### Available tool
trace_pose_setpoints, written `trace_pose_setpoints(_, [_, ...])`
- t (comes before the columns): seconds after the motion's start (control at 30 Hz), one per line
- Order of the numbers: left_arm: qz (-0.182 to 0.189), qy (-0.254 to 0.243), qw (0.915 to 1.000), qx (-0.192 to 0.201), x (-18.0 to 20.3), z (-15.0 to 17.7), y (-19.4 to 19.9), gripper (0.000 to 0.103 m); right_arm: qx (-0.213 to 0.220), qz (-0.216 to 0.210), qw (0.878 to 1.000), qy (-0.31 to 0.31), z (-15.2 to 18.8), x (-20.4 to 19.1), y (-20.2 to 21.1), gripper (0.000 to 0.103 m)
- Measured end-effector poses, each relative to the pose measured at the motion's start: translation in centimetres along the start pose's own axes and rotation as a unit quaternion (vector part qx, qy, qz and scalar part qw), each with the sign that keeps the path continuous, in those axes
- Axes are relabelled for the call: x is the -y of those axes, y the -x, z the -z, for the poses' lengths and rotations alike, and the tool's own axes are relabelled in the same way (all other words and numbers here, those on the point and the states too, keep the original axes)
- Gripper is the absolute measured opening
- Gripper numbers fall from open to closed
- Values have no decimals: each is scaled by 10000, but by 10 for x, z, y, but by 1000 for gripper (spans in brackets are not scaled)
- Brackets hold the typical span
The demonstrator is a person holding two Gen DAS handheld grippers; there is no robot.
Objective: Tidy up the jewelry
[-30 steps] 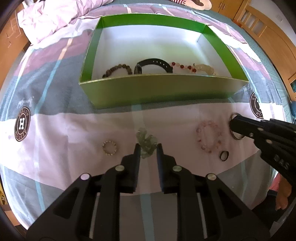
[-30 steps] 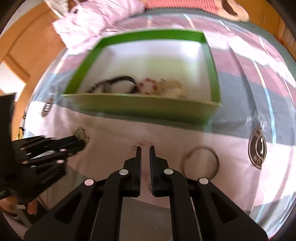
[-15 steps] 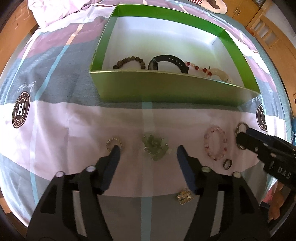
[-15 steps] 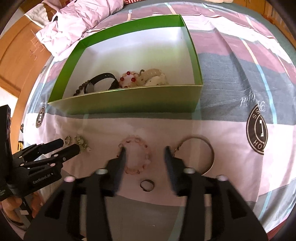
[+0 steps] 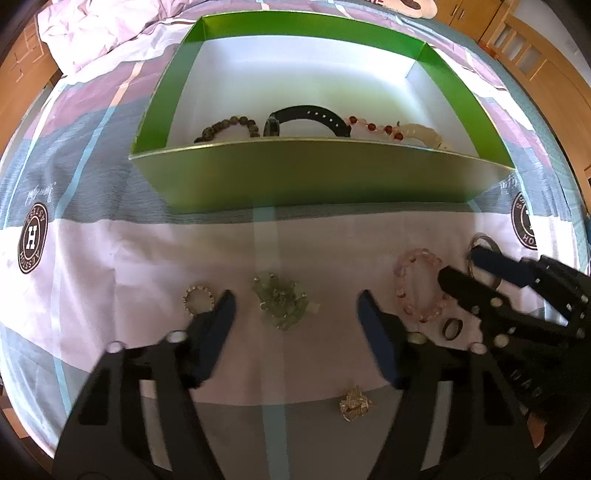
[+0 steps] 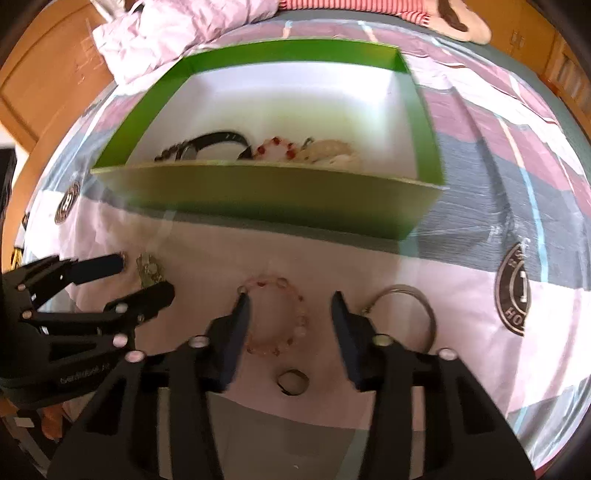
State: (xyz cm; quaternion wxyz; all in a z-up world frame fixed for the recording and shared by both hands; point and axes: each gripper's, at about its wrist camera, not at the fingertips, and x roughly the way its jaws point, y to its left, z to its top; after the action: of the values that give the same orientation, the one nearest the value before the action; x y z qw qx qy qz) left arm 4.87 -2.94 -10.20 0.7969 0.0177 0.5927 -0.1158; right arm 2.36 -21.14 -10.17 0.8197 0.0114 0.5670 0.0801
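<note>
A pale green bead cluster (image 5: 282,304) lies on the bedsheet between the fingers of my left gripper (image 5: 295,299), whose jaws are closing without touching it. My right gripper (image 6: 290,299) straddles a pink bead bracelet (image 6: 301,321). Its jaws are closing too; the left pad sits at the bracelet's edge and the right pad is apart from it. Behind both stands a green box (image 5: 314,177) with a dark bead bracelet (image 5: 229,125), a black watch band (image 5: 306,114), a red-and-white bracelet (image 5: 373,125) and a white bangle (image 5: 421,131) along its near wall.
On the sheet also lie a small beaded ring (image 5: 197,297), a dark ring (image 6: 293,382), a gold piece (image 5: 354,402) and a silver bangle (image 6: 406,291). A pink quilt (image 5: 110,33) is bunched at the back left. Wooden furniture (image 5: 546,74) borders the bed.
Both grippers went from nearly shut to wide, then narrowed a little. The left let go of the green cluster. The right sank over the pink bracelet.
</note>
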Motion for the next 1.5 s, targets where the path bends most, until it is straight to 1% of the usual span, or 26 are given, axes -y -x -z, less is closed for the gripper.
trace_pose_setpoints(0.07, [32, 44, 10000, -71, 0, -1, -6, 58, -32, 56, 9999, 91, 0, -3, -6, 38])
trace_pose_setpoints(0.23, [-10, 21, 9999, -128, 3, -5, -16, 58, -120, 198, 9996, 170, 0, -4, -19, 38])
trace_pose_setpoints(0.43, [-121, 16, 9999, -71, 7, -8, -21, 56, -169, 269, 9993, 196, 0, -5, -25, 38])
trace_pose_setpoints(0.53, [-195, -6, 9998, -58, 6, -9, -23, 50, -165, 280, 9992, 229, -1, -6, -26, 36])
trace_pose_setpoints(0.6, [-259, -32, 9996, -53, 7, -10, -23, 42, -162, 286, 9990, 289, -1, -8, -26, 30])
trace_pose_setpoints(0.63, [-277, -42, 9996, -50, 7, -9, -24, 40, -153, 294, 9990, 310, 0, -11, -27, 27])
trace_pose_setpoints(0.7, [-284, -53, 9996, -51, 7, -9, -24, 29, -155, 279, 9988, 361, 0, -14, -27, 17])
trace_pose_setpoints(0.8, [-249, -9, 9997, -60, 4, -10, -23, 20, -155, 294, 9986, 414, 1, -17, -27, 9])
trace_pose_setpoints(0.87, [-207, 38, 9998, -52, 3, -10, -21, 18, -145, 311, 9985, 426, 0, -19, -26, 8])
trace_pose_setpoints(0.97, [-135, 123, 9998, -23, 0, -11, -17, 17, -84, 225, 9989, 391, -3, -21, -20, 7])
trace_pose_setpoints(1.03, [-111, 143, 9998, 63, 0, -13, -11, 17, 17, 210, 9990, 398, -6, -22, -13, 7])
trace_pose_setpoints(1.13, [-124, 199, 9993, 300, 0, -15, 5, 17, 254, 141, 9989, 374, -8, -22, 4, 7])
trace_pose_setpoints(1.27, [30, 311, 9973, 667, -5, -21, 29, 17, 600, -52, 9978, 277, -17, -21, 29, 7])
trace_pose_setpoints(1.33, [-6, 296, 9946, 990, -6, -21, 47, 17, 1059, -266, 9936, 285, -20, -21, 49, 7])
trace_pose_setpoints(1.37, [-56, 250, 9931, 1146, -6, -22, 54, 17, 1303, -305, 9904, 339, -20, -24, 56, 7])
trace_pose_setpoints(1.4, [-100, 200, 9913, 1298, -7, -24, 61, 17, 1596, -324, 9858, 397, -21, -25, 67, 7])
trace_pose_setpoints(1.43, [-126, 160, 9887, 1485, -5, -25, 69, 17, 1799, -345, 9822, 422, -22, -25, 75, 7])
trace_pose_setpoints(1.5, [-125, 161, 9846, 1734, -8, -25, 82, 17, 2227, -465, 9731, 364, -24, -22, 95, 7])
